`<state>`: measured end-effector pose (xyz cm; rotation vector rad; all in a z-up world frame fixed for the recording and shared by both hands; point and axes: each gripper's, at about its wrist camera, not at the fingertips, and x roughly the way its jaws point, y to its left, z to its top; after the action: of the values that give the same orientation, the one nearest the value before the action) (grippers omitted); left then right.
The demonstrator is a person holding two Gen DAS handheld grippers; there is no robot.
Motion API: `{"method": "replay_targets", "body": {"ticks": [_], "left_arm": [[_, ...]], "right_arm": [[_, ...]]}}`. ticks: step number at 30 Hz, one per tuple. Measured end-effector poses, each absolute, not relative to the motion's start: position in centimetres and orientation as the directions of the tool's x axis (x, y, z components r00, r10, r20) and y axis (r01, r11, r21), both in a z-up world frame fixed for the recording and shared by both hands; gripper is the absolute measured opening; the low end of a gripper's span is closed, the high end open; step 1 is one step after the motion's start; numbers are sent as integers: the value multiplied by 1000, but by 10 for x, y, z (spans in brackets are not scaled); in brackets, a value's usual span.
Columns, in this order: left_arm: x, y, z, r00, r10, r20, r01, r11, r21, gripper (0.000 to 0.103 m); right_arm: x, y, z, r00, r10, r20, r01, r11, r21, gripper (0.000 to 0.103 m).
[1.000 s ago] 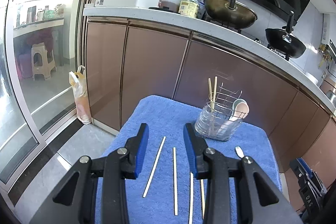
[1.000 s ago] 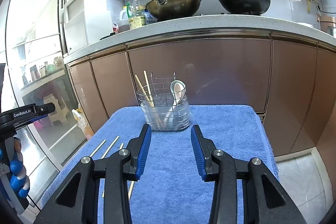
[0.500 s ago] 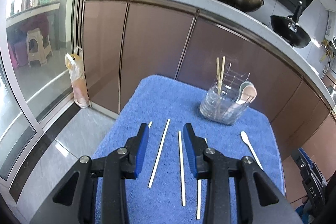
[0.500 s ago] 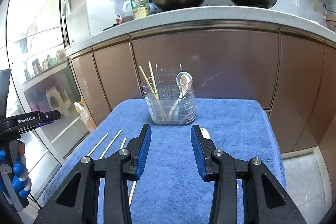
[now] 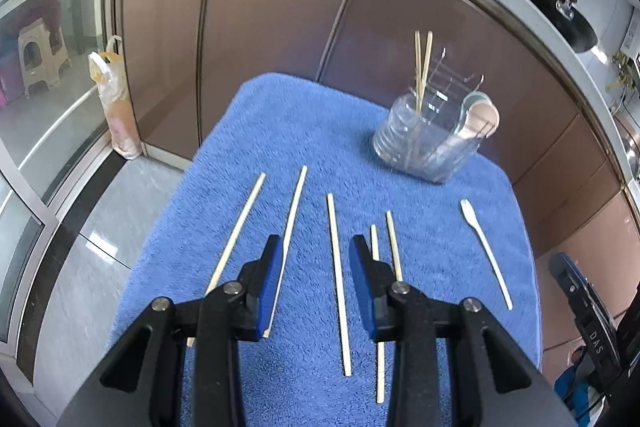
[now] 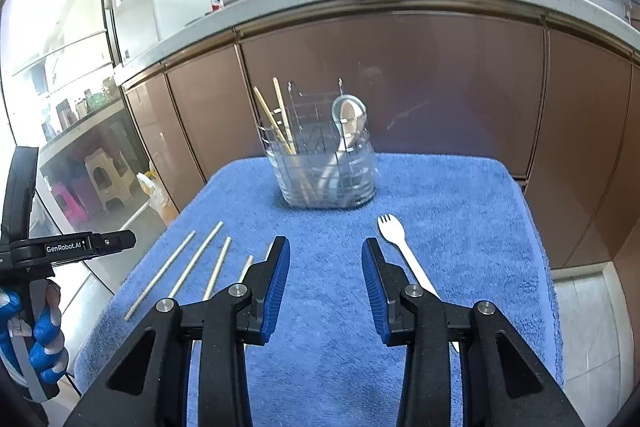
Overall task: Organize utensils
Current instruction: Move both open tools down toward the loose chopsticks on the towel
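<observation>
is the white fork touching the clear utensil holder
Apart. The right wrist view shows bare blue towel between the tines of the white fork and the base of the clear utensil holder.

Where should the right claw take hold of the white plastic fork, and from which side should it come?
Probably the middle of the white fork's thin handle, from above, pads either side: it lies flat on the blue towel, tines towards the holder.
</observation>
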<state>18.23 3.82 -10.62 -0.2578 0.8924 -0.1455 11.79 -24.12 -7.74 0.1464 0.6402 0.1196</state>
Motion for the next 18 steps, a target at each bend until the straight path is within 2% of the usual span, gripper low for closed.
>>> {"method": "replay_targets", "body": {"ticks": [8, 18], "left_arm": [[218, 26, -131, 481, -322, -815, 92, 943, -319, 32], [274, 4, -160, 313, -335, -889, 152, 942, -301, 32]], "right_arm": [[143, -229, -100, 706, 232, -669, -132, 971, 197, 29], [206, -197, -127, 507, 382, -773, -236, 924, 302, 21]]}}
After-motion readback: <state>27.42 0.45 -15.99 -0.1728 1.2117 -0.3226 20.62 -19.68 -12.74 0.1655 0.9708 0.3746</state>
